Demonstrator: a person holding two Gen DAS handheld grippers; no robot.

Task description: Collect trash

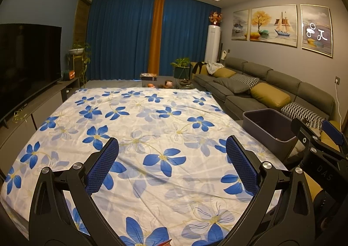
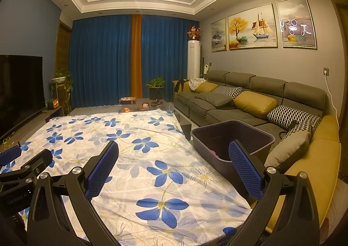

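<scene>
Trash shows only inside the dark grey rectangular plastic bin point(image 2: 233, 137), which sits at the right edge of the table, between the cloth and the sofa; from the right wrist view we make out a small pinkish scrap point(image 2: 214, 153) on its floor, too small to identify. From the left wrist view the bin's interior is mostly shadow.

We hold the left gripper point(image 1: 171, 167) above the near part of the table with its blue-padded fingers spread wide and nothing between them. The right gripper point(image 2: 174, 166) is likewise spread wide and empty, its right finger overlapping the near wall of the bin in its own view (whether it touches, we cannot tell).

The white tablecloth with blue flower print point(image 1: 141, 128) covers the whole table and lies slightly wrinkled. At the bottom edge of the left view a small reddish tip point(image 1: 166, 242) pokes in; we cannot tell what it is.

Around us, blue curtains with an orange centre panel point(image 2: 134, 61) close the far wall, a long grey sofa with mustard and patterned cushions point(image 2: 250, 102) runs along the right, and a dark television point(image 1: 28, 59) stands on a low cabinet at left. Three framed paintings point(image 2: 250, 26) hang above the sofa, and a potted plant on a stand point(image 2: 155, 88) stands near the curtains.
</scene>
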